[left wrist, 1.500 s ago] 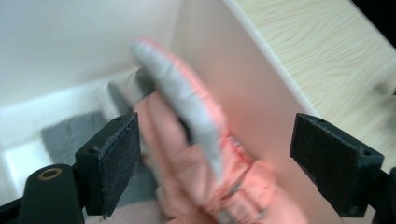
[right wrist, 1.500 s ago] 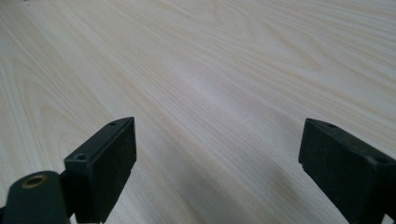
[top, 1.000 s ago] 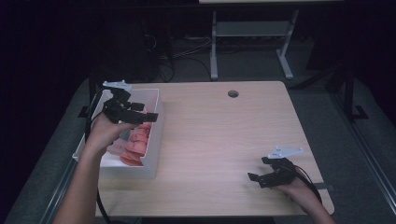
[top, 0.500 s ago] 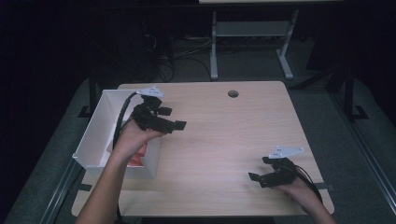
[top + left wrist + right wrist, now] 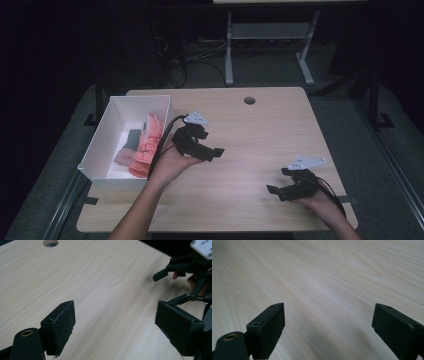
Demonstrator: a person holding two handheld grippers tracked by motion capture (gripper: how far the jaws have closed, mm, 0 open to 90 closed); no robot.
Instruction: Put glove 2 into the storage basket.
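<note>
**Two hand-held grippers over a wooden table, both empty**

High view: the left gripper sits just left of frame centre, held in the person's left hand. The forearm rises from the bottom edge and leans toward the upper right, the palm turned up under the tool. Its jaws point to the right of the frame, above bare wood. A grey three-cornered plate caps the tool, and a black cable loops from it toward the left.

The right gripper lies in the lower right of the frame, low over the table, with its jaws pointing left. The right hand enters from the bottom right corner.

Left gripper view: both black jaws stand wide apart with nothing between them; the right gripper shows in the upper right corner. Right gripper view: the right gripper has its jaws equally wide, with plain wood grain between them.

A white bin rests on the table's left edge, at centre left of the frame, just beside the left hand. It holds a pink-orange cloth and a grey cloth.

The table is light wood with a round cable hole near its far edge. Behind it, in the upper frame, the room is dark, with a grey metal stand and floor cables.
</note>
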